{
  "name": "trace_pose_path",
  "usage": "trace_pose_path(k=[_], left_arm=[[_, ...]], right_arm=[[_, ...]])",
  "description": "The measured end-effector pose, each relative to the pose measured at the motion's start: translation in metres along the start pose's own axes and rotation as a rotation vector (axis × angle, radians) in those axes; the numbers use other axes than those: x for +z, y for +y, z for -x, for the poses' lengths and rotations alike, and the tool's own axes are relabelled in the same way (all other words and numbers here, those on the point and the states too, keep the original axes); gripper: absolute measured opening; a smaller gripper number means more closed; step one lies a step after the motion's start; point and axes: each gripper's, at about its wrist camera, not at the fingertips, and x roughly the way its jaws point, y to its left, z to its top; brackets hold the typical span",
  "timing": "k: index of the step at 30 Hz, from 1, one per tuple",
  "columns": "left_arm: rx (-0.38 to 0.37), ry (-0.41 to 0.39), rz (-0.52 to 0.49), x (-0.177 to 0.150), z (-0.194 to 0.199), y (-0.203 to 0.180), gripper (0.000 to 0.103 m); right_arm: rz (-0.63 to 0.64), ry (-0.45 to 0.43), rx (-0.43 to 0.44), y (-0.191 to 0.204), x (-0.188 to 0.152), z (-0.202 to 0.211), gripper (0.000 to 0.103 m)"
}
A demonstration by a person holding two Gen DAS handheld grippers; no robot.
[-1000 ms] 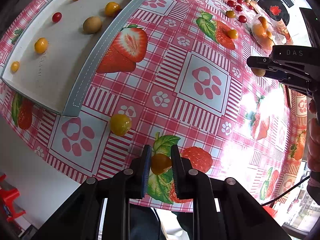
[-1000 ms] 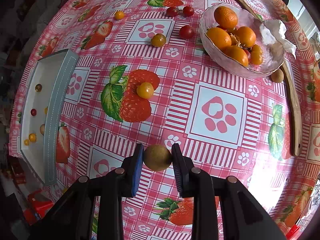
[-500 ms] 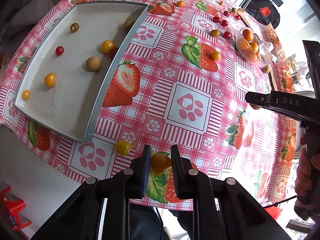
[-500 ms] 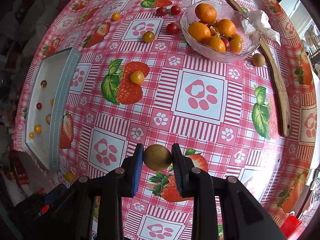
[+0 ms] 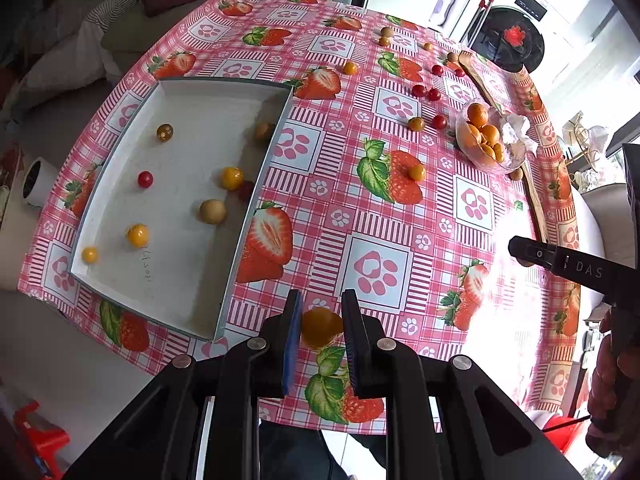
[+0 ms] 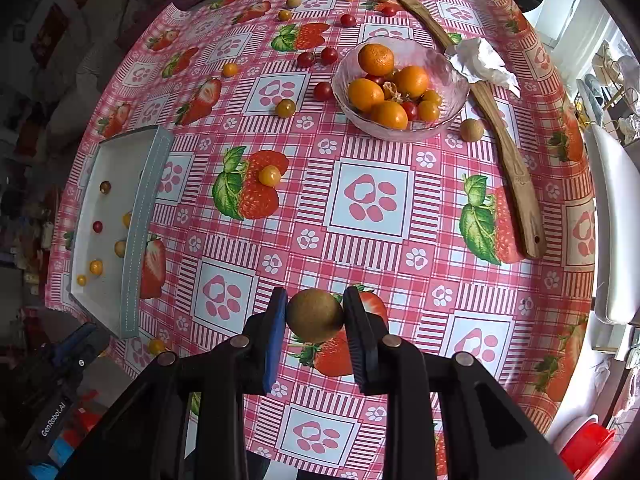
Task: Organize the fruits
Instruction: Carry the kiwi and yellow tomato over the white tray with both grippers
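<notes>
My left gripper (image 5: 320, 330) is shut on an orange-yellow cherry tomato (image 5: 321, 327), held above the near table edge, right of the white tray (image 5: 180, 280). The tray holds several small fruits, among them a brown longan (image 5: 212, 211) and a red tomato (image 5: 145, 179). My right gripper (image 6: 315, 320) is shut on a brown longan (image 6: 314, 315), held high over the table's near side. In the left wrist view it (image 5: 520, 254) shows at the right. The tray (image 6: 136, 240) lies at the far left.
A glass bowl (image 6: 448, 80) of oranges and tomatoes stands at the back. A wooden spatula (image 6: 504, 152) and crumpled paper (image 6: 484, 64) lie right of it. Loose tomatoes (image 6: 269, 175) and a longan (image 6: 471, 130) dot the strawberry tablecloth. One yellow tomato (image 6: 156, 346) sits near the tray's corner.
Both grippers have risen and pulled back from the table with their fruits still held. The table looks smaller and more of it shows in both views.
</notes>
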Motion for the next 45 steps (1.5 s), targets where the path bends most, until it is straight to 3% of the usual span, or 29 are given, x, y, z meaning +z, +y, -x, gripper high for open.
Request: trace_pose_path(k=[11,20,32,45], left_arm=[[-0.027,-0.017,-0.071,0.024,0.000,0.023,0.021],[-0.065,0.003,-0.156,0.057,-0.006,0.081,0.021],[-0.034,0.000,-0.159,0.105,-0.020,0.154,0.021],[-0.032,0.033,-0.182,0.140,-0.060,0.167,0.021]], right_arm=[[-0.066,-0.033,-0.019,0.012,-0.004,0.007,0.031],[-0.147,-0.052,-0.046,0.062,0.002,0.000,0.031],[-0.117,-0.061,-0.015,0.156,0.044,-0.021,0.031],[-0.051,0.012,0.002,0.211,0.089,-0.062,0.031]])
